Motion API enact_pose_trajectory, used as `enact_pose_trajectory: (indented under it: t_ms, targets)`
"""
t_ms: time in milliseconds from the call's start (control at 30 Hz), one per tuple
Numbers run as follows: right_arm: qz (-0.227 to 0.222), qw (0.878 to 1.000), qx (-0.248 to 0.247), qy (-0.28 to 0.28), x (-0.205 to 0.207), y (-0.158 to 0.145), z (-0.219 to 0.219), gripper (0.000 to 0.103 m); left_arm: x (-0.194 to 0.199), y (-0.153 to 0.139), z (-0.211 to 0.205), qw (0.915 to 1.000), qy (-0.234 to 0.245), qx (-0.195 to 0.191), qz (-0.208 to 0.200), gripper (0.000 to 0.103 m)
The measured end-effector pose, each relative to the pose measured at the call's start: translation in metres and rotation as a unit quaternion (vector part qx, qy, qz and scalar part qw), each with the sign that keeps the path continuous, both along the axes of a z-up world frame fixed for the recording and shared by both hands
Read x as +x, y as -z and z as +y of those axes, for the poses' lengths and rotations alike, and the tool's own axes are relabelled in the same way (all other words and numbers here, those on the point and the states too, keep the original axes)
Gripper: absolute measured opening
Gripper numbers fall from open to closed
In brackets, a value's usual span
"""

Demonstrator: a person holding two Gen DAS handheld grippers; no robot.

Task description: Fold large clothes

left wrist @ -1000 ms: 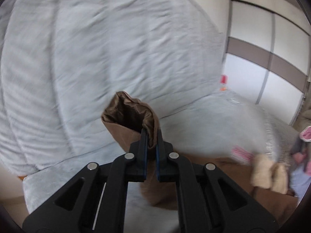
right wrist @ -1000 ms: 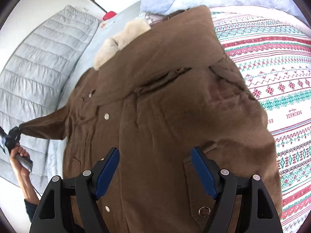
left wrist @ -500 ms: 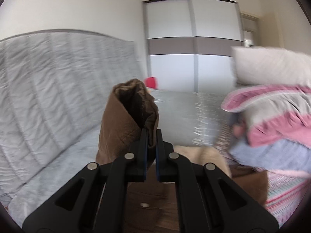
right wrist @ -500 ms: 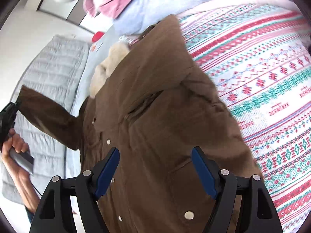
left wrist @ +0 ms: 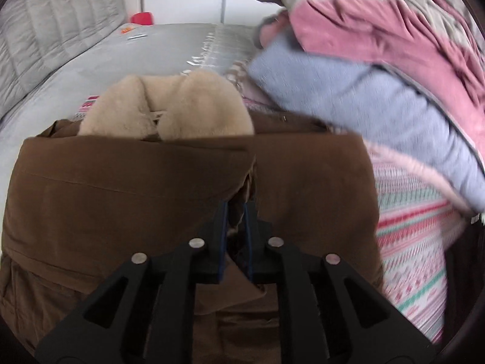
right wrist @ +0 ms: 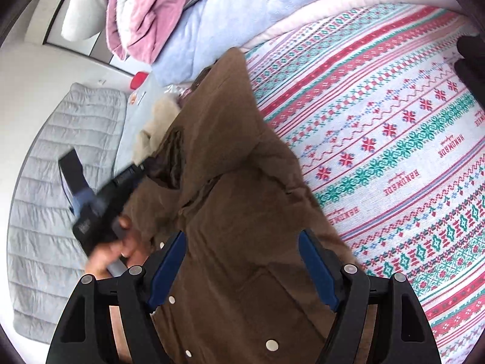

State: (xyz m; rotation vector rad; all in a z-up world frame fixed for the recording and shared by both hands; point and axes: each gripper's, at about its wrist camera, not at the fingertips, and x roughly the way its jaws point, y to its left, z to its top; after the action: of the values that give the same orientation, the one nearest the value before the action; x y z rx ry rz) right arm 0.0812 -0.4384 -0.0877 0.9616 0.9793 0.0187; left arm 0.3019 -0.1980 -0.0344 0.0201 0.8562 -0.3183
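On the bed's patterned blanket (right wrist: 394, 139) a brown coat (left wrist: 127, 200) lies, its left sleeve folded across the chest. The left gripper (left wrist: 235, 212) is opening around the cuff; the right gripper (right wrist: 242, 261) hovers apart above the hem. Remaining folds appear undone.

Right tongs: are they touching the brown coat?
Cannot tell. In the right wrist view the open right tongs hang over the coat, but neither contact nor a gap shows.
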Motion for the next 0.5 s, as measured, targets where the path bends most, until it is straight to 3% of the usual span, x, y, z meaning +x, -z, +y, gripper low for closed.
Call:
enact_pose_trajectory:
  t_ms: [200, 267, 333, 433, 500]
  targets:
    - [-0.005, 1.000, 0.000, 0.006, -0.005, -0.005, -0.005, 0.078, -0.027, -0.024, 0.038, 0.9985, 0.034, -0.020, -0.037, 0.051]
    - [-0.006, 1.000, -0.003, 0.004, -0.005, -0.007, -0.003, 0.078, -0.028, -0.020, 0.053, 0.9990, 0.023, 0.002, -0.039, 0.051]
    - [-0.004, 1.000, -0.010, 0.002, -0.003, -0.007, 0.001, 0.078, -0.025, -0.006, 0.068, 0.9998, 0.003, 0.017, -0.014, 0.051]
    - [0.001, 1.000, -0.017, -0.001, 0.000, -0.004, 0.005, 0.078, -0.028, 0.012, 0.093, 0.9994, -0.024, -0.001, 0.022, 0.051]
    - [0.004, 1.000, -0.023, -0.004, 0.001, -0.003, 0.007, 0.078, -0.034, 0.023, 0.104, 0.9988, -0.028, 0.011, 0.039, 0.051]
